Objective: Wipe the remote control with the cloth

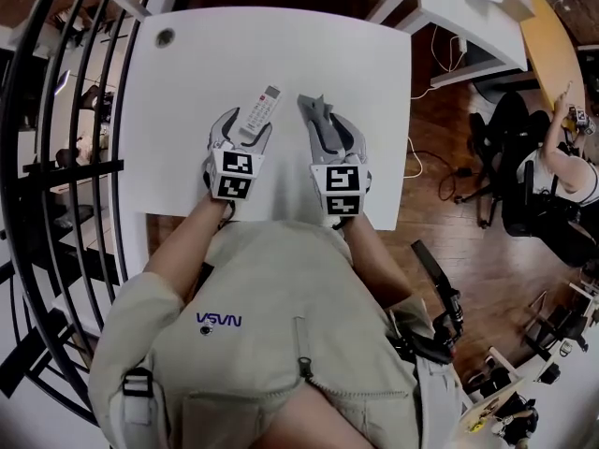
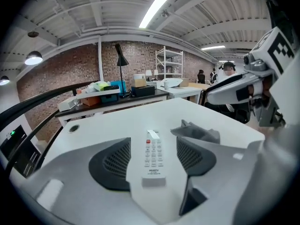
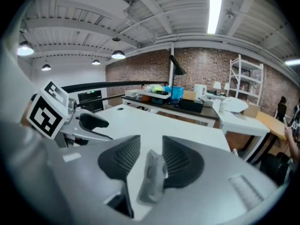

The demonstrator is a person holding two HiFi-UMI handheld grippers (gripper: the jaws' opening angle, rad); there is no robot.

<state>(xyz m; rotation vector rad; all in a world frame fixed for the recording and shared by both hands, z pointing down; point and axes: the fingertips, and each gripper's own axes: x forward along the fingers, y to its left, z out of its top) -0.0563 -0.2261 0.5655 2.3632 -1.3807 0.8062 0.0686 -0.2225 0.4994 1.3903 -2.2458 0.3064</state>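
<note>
From your head view, both grippers sit over the white table (image 1: 187,138). Your left gripper (image 1: 245,124) straddles the remote control (image 1: 259,112), and your right gripper (image 1: 323,127) straddles the grey cloth (image 1: 314,110) just beside it. Your left gripper view adds that its jaws stand wide, with the pads clear of the remote. Your right gripper view shows its jaws apart but narrower. The crumpled cloth stands between them, with a gap at the left pad.

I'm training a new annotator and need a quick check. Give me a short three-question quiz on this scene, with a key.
1. What lies between the left gripper's open jaws?
2. True or false: a grey cloth stands between the right gripper's jaws.
3. The table is: A white, B black, C wooden.
Key: 1 the remote control; 2 true; 3 A.
</note>
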